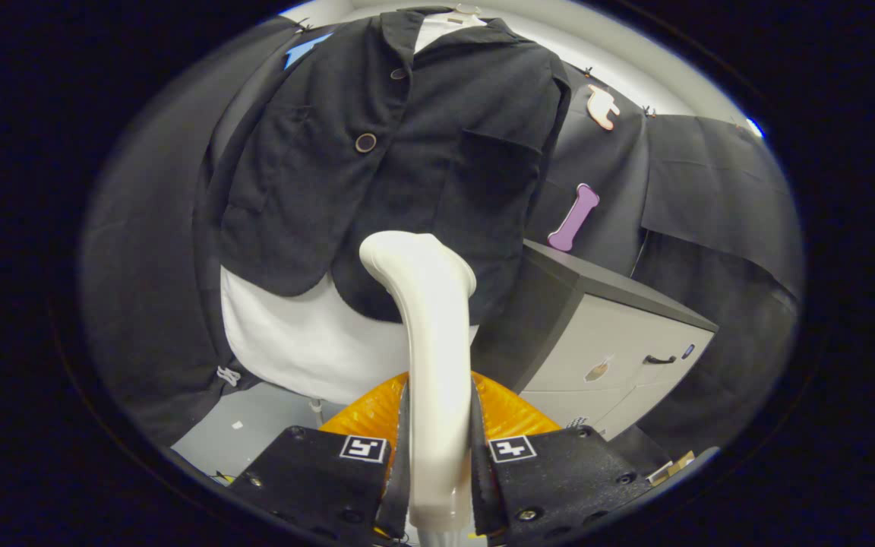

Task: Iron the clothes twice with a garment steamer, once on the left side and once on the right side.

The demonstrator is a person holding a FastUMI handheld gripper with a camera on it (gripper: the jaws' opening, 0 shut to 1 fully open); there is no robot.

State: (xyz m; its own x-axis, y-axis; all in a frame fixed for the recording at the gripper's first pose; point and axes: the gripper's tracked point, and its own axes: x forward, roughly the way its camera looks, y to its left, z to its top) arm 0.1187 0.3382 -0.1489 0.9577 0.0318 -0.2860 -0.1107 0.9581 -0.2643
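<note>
Tongs (pixel 437 448) gripping steamer (pixel 430 334), jacket (pixel 407 152) beyond (cabinet (pixel 620 334) beside)

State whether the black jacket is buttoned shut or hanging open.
Buttoned shut: the black jacket front overlaps, closed at its button. Gripper jaws clamp the steamer.

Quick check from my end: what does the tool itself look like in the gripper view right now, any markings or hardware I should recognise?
The tool has two broad, flat finger plates with a textured surface. Each plate carries a square white tag printed with a black pattern near its inner top corner. Round screw heads sit in the plates. The inner pads have fine ridged edges. No cables, hand or sleeve can be made out.
</note>
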